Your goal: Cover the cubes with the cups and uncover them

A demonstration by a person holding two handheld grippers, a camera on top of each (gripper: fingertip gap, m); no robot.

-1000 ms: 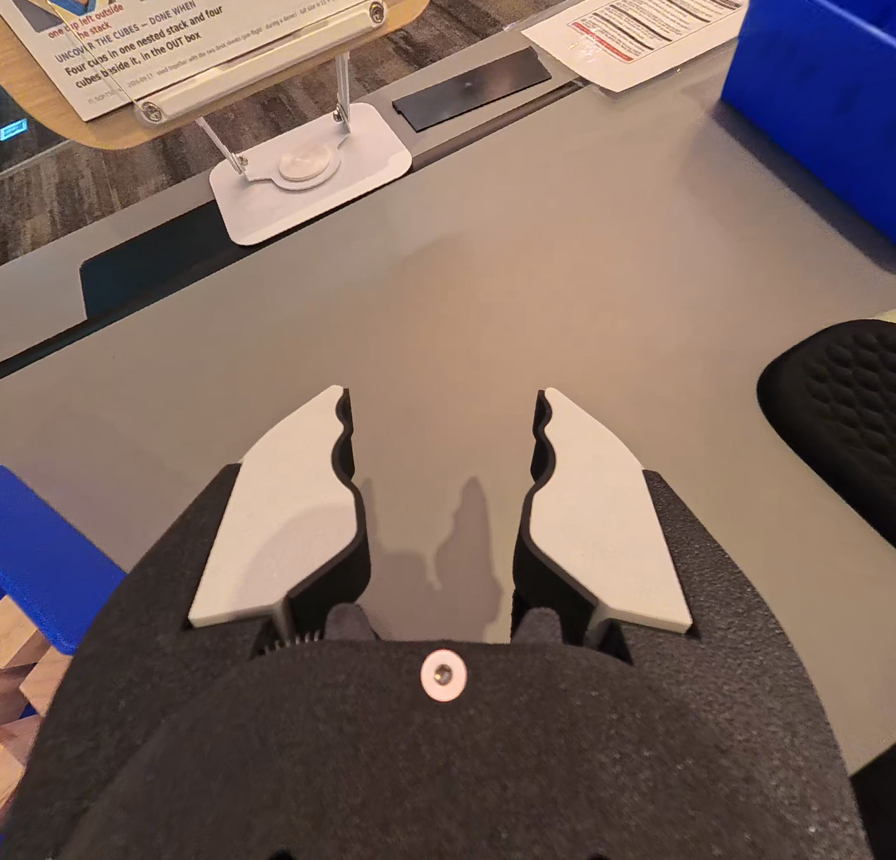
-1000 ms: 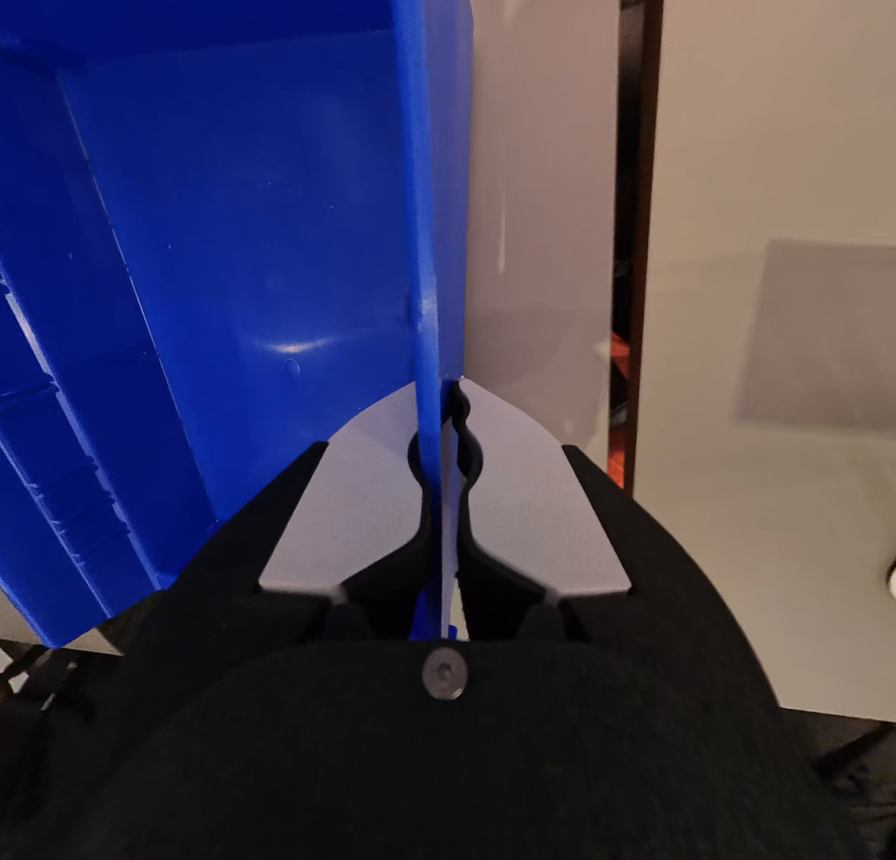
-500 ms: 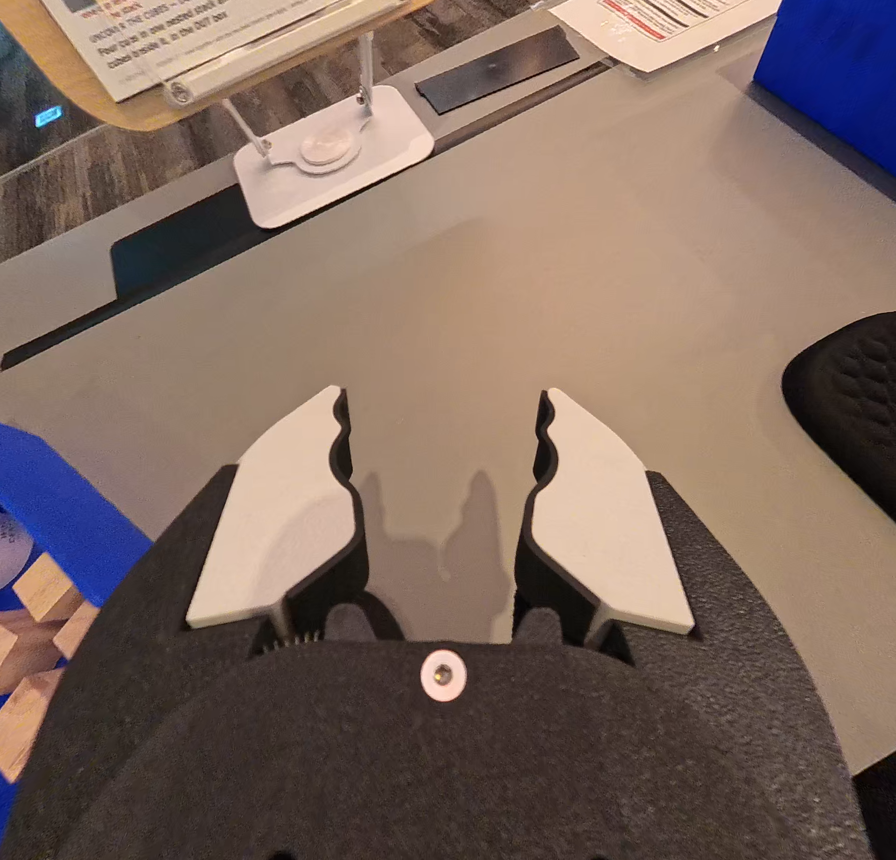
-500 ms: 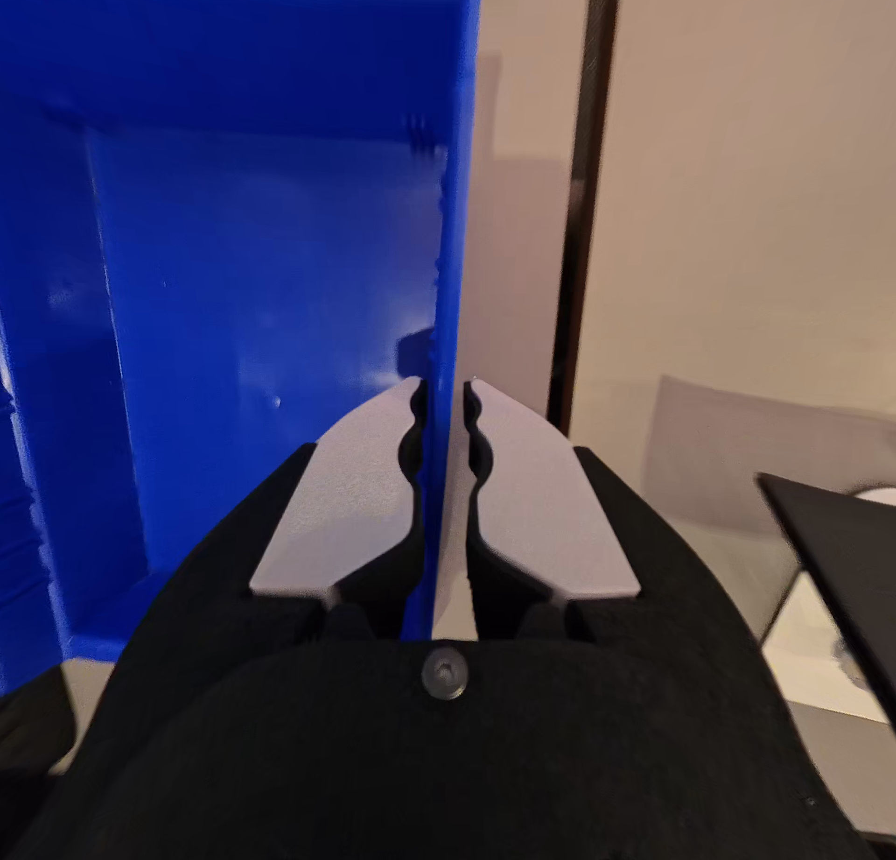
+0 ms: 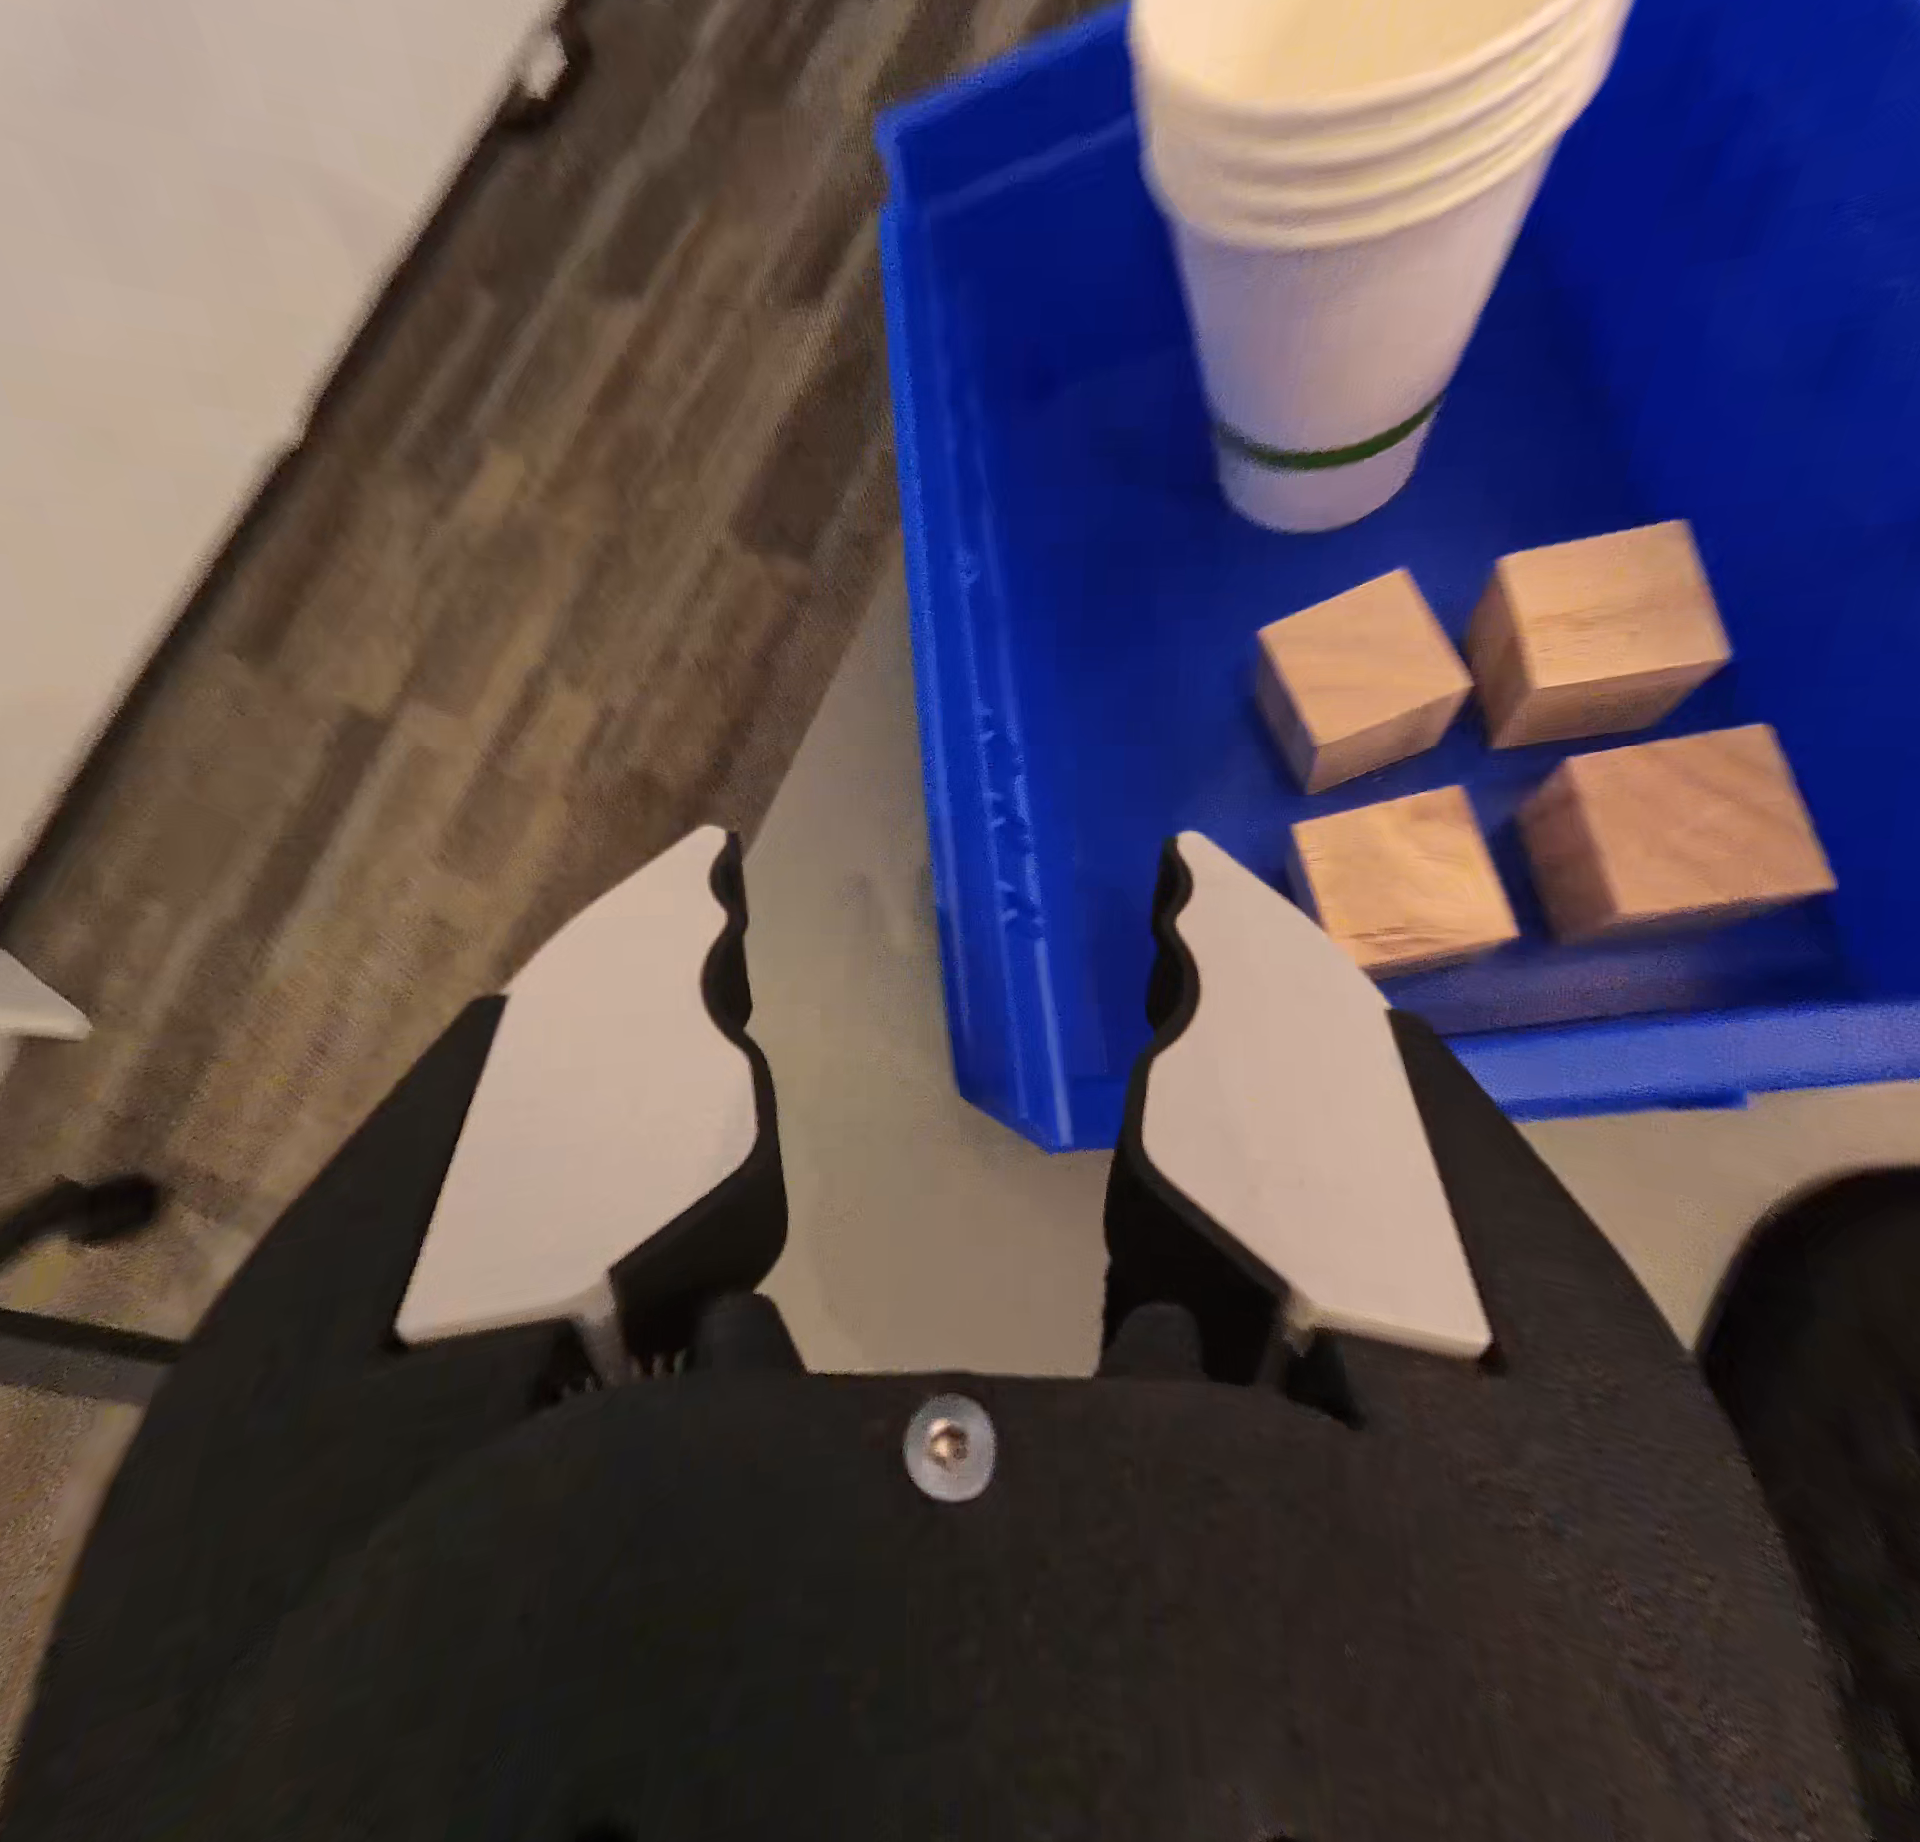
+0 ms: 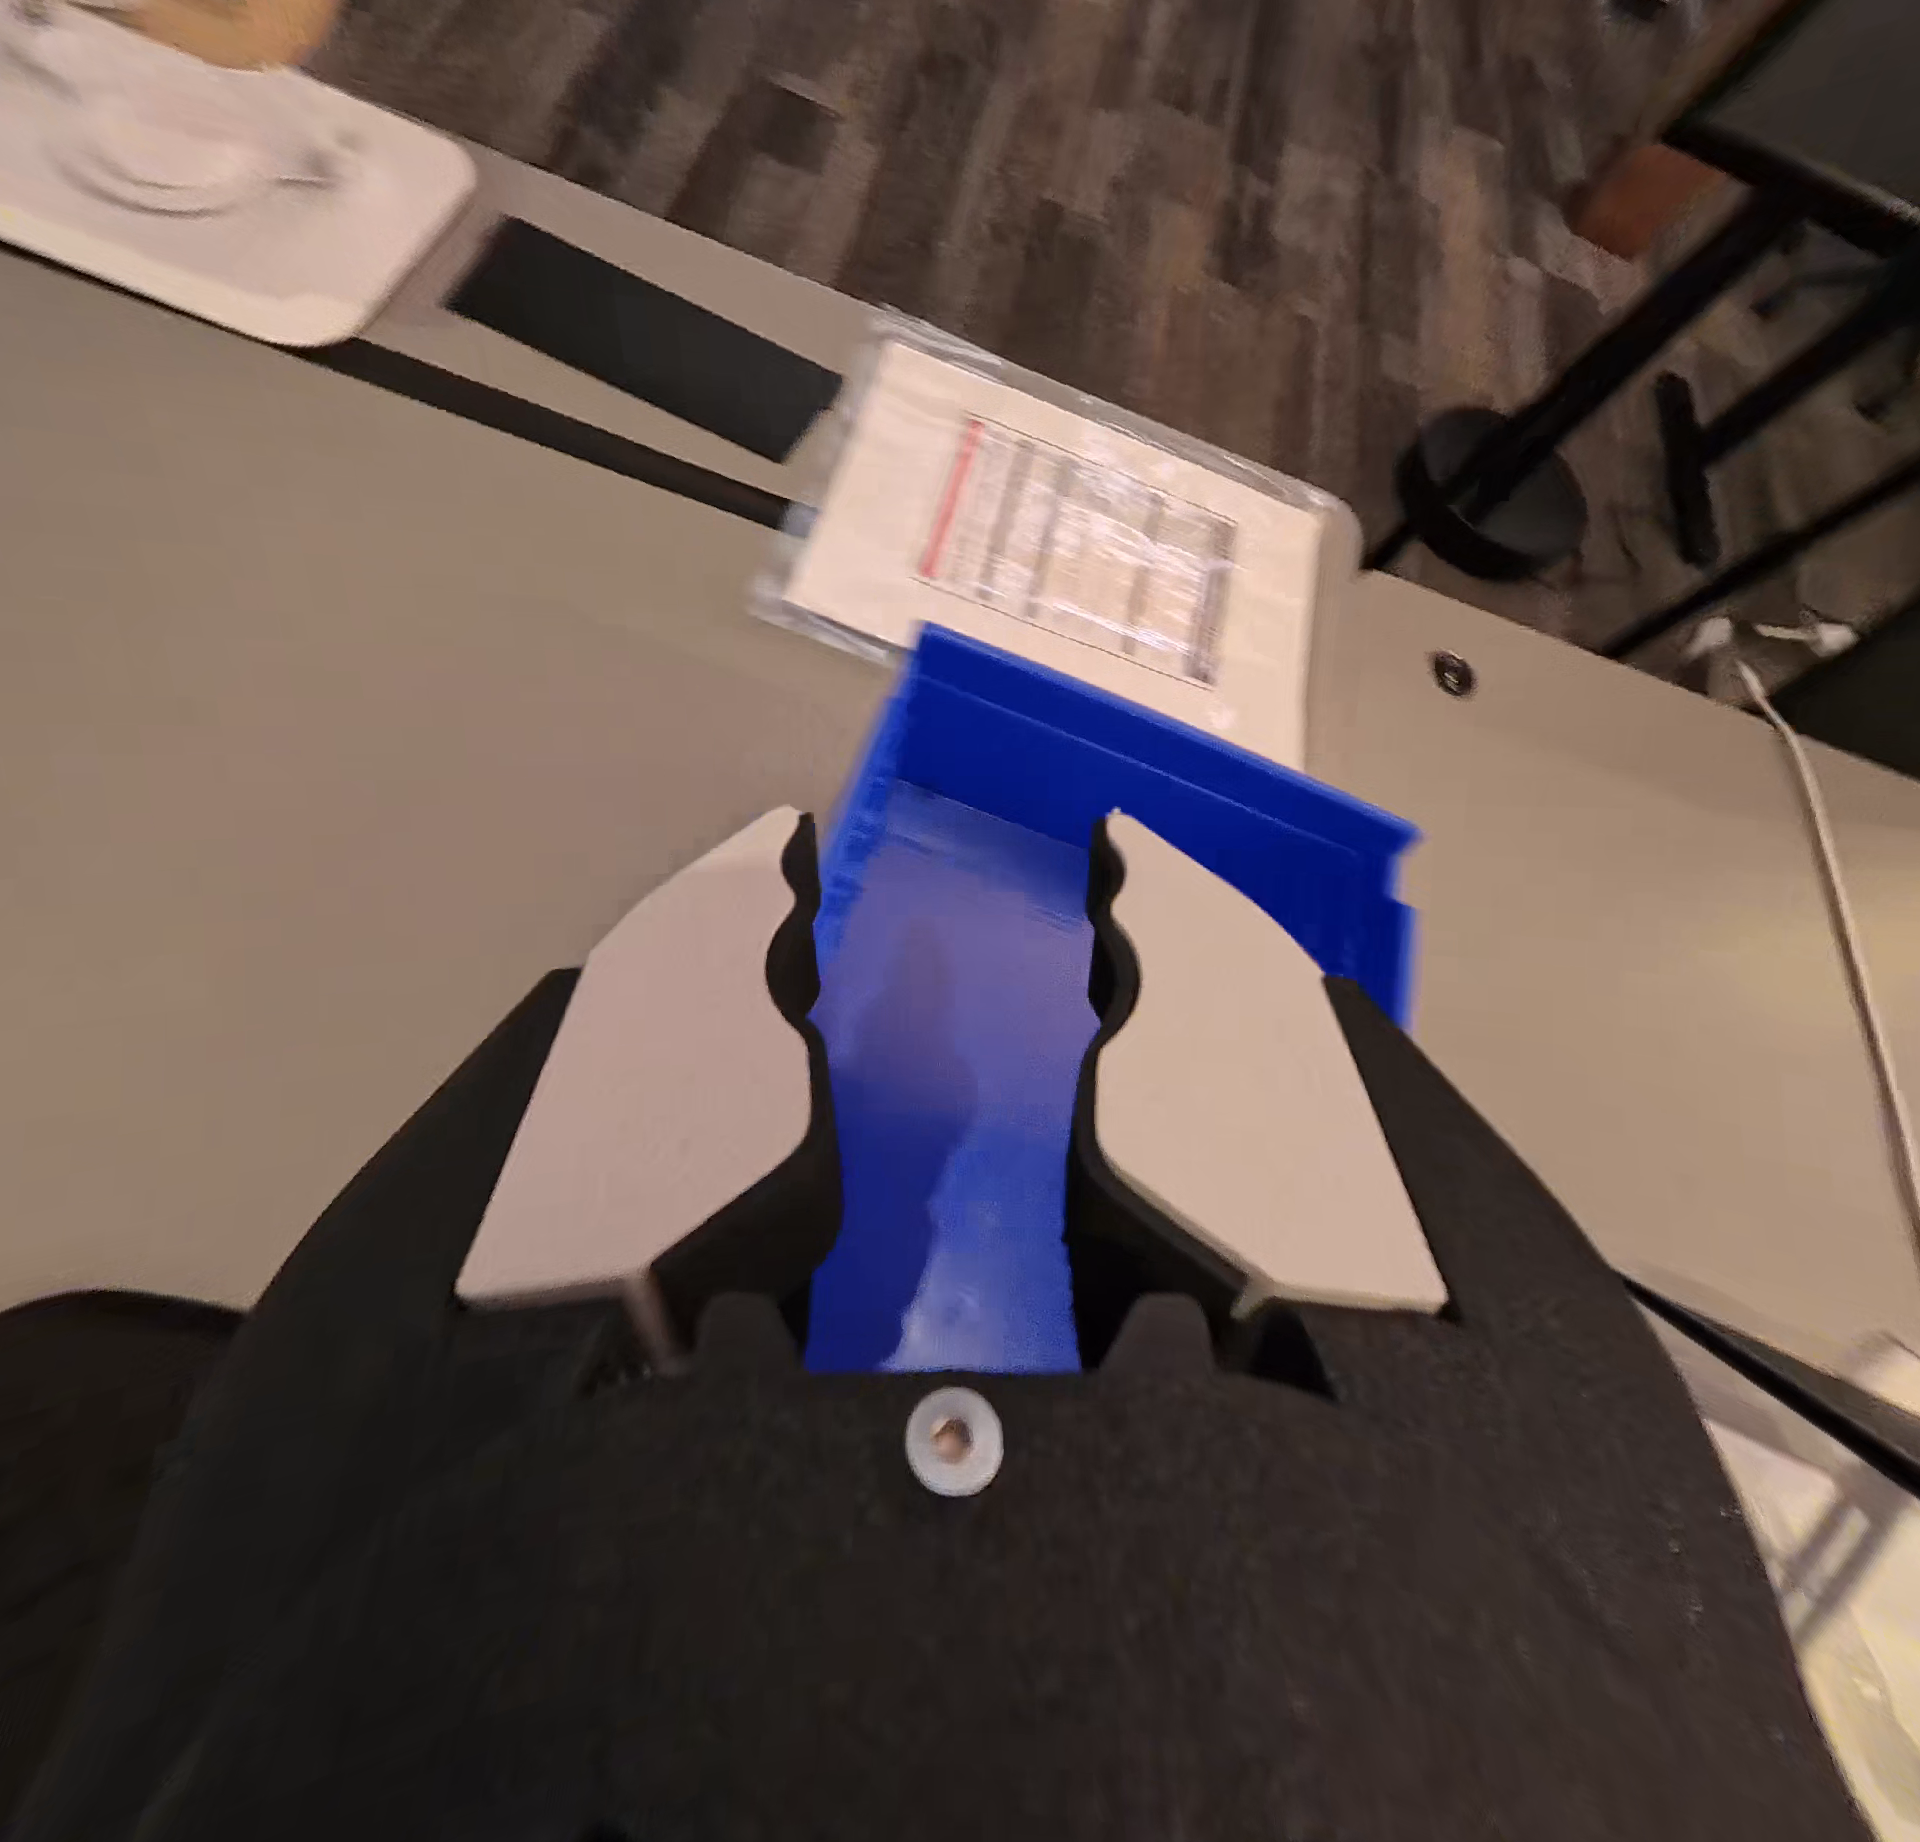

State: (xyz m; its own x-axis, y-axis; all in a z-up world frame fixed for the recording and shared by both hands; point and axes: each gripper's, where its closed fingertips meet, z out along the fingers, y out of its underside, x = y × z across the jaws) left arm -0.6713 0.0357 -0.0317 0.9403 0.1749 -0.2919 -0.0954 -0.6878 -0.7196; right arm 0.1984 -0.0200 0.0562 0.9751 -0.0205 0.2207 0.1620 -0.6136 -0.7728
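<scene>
White cups (image 5: 1340, 234) stand tall ahead and right of my empty, open left claw (image 5: 951, 857), the nearer one; my right claw (image 6: 951, 826) is open too.

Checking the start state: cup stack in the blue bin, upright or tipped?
Upright. The cup stack stands base-down on the blue bin floor, rims up, behind four wooden cubes.

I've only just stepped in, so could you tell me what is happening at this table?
A person holds a gripper in each hand. The left gripper is open and empty beside a blue bin holding a nested stack of paper cups and four wooden cubes, none covered. The right gripper is open over a second blue bin, gripping nothing.
</scene>
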